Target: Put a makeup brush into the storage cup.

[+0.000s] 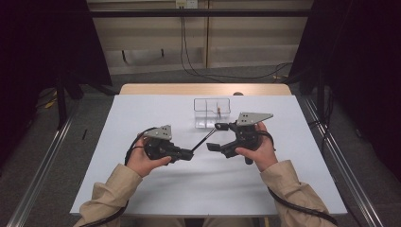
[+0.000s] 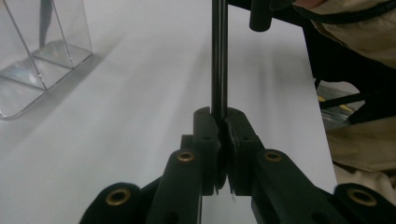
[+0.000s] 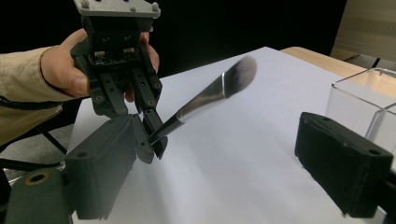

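**Brush clamped in the left gripper, right gripper wide open**

At the white table (image 1: pixel 142 189) the left gripper (image 1: pixel 189 154) had its two black jaws pressed together on the thin dark handle of a makeup brush with a silver ferrule and a soft grey-tipped head (image 3: pixel 219 91). In the left gripper view the jaws met tight around that handle, which ran straight up and away from them. In the right gripper view the same gripper (image 3: pixel 156 137), held in the person's left hand (image 3: pixel 65 77), pinched the very end of the handle — the brush slanted upward from there, its head raised clear of the table.

The right gripper (image 1: pixel 216 137) stood wide open with nothing between its jaws. Seen along its own jaws, one black pad sat low on the left and the other on the right, and the brush crossed the space between and beyond them without touching either. In the high view the brush (image 1: pixel 202 140) reached from the left gripper up toward the right gripper's upper jaw.

A clear plastic rectangular organiser with compartments (image 1: pixel 212 112) stood on the table just behind the two grippers — a small slim object stood upright inside it, too small to identify. The person's beige sleeves (image 1: pixel 111 191) came in from the near edge.
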{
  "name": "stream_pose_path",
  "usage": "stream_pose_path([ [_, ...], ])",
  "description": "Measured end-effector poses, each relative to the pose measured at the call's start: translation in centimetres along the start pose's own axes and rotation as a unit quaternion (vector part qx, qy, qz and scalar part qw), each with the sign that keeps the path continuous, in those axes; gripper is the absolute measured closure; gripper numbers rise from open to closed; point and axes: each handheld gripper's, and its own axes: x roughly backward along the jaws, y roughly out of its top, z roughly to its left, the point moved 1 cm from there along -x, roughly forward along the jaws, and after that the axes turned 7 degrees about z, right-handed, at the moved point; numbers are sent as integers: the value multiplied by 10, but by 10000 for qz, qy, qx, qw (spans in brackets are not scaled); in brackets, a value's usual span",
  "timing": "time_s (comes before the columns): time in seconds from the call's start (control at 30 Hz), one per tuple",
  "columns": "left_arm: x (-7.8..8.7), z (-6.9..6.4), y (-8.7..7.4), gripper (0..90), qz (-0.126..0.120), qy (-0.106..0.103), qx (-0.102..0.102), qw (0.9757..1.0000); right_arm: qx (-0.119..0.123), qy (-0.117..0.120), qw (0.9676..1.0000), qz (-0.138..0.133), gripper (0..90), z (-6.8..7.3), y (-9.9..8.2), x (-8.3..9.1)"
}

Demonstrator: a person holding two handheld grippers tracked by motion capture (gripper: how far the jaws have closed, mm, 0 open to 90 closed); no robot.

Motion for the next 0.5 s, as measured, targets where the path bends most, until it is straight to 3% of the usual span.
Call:
stream_pose_path([
  [0.5,-2,0,4,844,-462,36,78,9989,-63,77,9999,-114,144,1,1,-3],
])
